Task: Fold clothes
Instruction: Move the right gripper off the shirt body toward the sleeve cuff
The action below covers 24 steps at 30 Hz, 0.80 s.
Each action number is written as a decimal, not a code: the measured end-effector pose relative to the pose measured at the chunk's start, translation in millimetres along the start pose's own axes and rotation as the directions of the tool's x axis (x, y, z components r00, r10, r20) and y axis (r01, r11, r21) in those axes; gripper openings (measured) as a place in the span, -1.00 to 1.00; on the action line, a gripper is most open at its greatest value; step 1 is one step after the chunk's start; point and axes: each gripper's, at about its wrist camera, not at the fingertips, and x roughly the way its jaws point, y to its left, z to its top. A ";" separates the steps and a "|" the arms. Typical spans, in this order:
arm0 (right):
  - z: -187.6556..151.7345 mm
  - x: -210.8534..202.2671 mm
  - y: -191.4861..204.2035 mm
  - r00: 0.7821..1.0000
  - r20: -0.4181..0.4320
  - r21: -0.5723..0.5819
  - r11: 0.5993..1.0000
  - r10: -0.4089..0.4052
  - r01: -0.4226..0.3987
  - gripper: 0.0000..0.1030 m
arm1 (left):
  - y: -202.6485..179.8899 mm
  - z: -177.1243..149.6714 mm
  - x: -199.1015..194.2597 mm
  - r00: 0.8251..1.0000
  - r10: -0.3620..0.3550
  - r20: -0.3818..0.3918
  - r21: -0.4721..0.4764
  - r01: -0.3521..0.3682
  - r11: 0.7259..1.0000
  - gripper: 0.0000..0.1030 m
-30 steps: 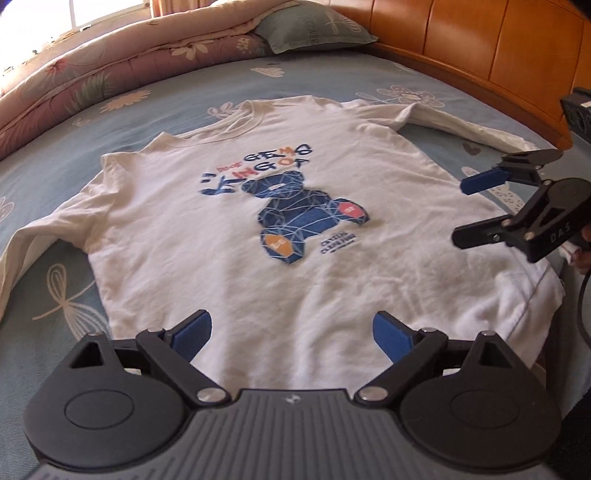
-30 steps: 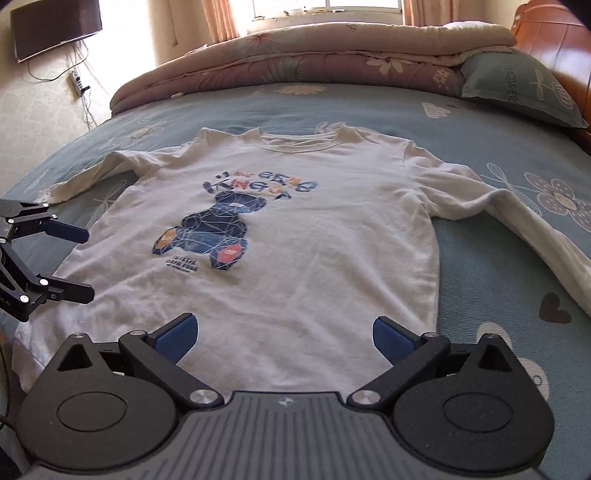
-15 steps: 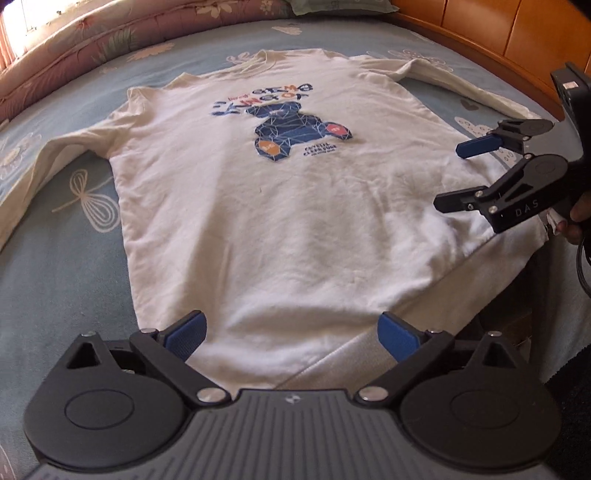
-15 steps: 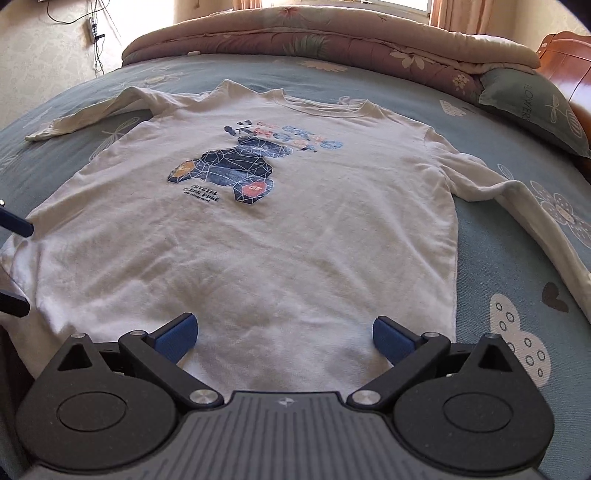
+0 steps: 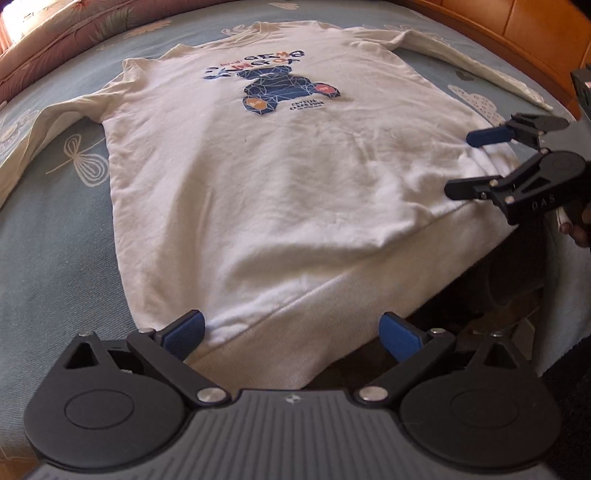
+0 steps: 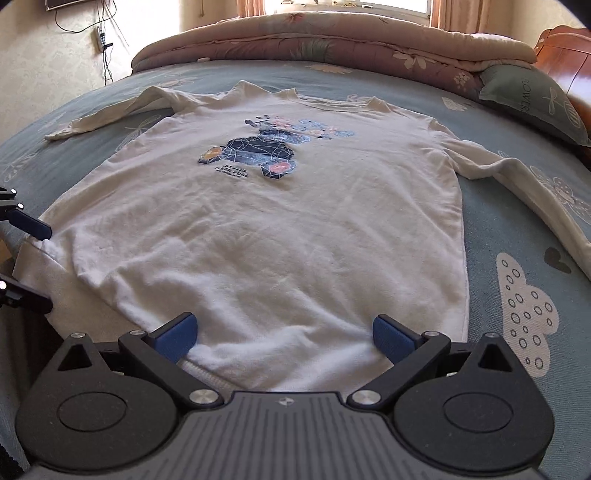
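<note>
A white long-sleeved shirt [image 5: 280, 177] with a blue bear print [image 5: 284, 92] lies flat, front up, on the bed, both sleeves spread out. My left gripper [image 5: 291, 332] is open just above the left end of the hem [image 5: 258, 362], which hangs over the bed edge. My right gripper [image 6: 284, 334] is also open, over the hem [image 6: 280, 362] near the shirt's right corner. In the left wrist view the right gripper [image 5: 467, 164] hovers at that corner with nothing between its fingers. The left gripper [image 6: 37, 266] shows at the left rim of the right wrist view.
The shirt rests on a blue flowered bedsheet [image 6: 517, 258]. A folded pink quilt [image 6: 332, 40] and a green pillow [image 6: 535, 99] lie at the far end. A wooden headboard [image 5: 535, 33] runs along the right. The floor beyond the bed edge [image 5: 498, 280] is dark.
Both grippers have drawn back from over the shirt's body toward the hem at the bed edge and tipped further down. The shirt has not moved.
</note>
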 end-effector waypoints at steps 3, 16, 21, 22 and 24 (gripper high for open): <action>-0.8 1.9 4.5 0.999 0.019 0.013 1.000 -0.028 0.028 1.00 | -1.1 6.8 -15.7 0.995 -0.064 0.073 0.014 0.063 0.998 0.95; -15.7 -3.6 3.0 0.995 0.100 0.043 0.999 -0.032 0.027 1.00 | -5.3 14.3 -26.2 0.978 -0.203 0.054 -0.017 0.204 0.979 0.95; -20.7 -5.5 2.3 0.991 0.133 0.046 0.999 -0.029 0.024 1.00 | 19.5 73.4 -73.8 0.969 -0.084 0.231 -0.012 0.090 0.996 0.95; -21.9 -6.5 1.2 0.990 0.139 0.048 0.999 -0.024 0.017 1.00 | 24.6 89.8 -74.7 0.963 -0.068 0.260 -0.023 0.076 0.997 0.96; -24.5 -8.3 -0.3 0.988 0.153 0.051 0.999 -0.014 0.006 1.00 | 34.8 122.6 -74.7 0.949 -0.034 0.314 -0.047 0.051 0.998 0.97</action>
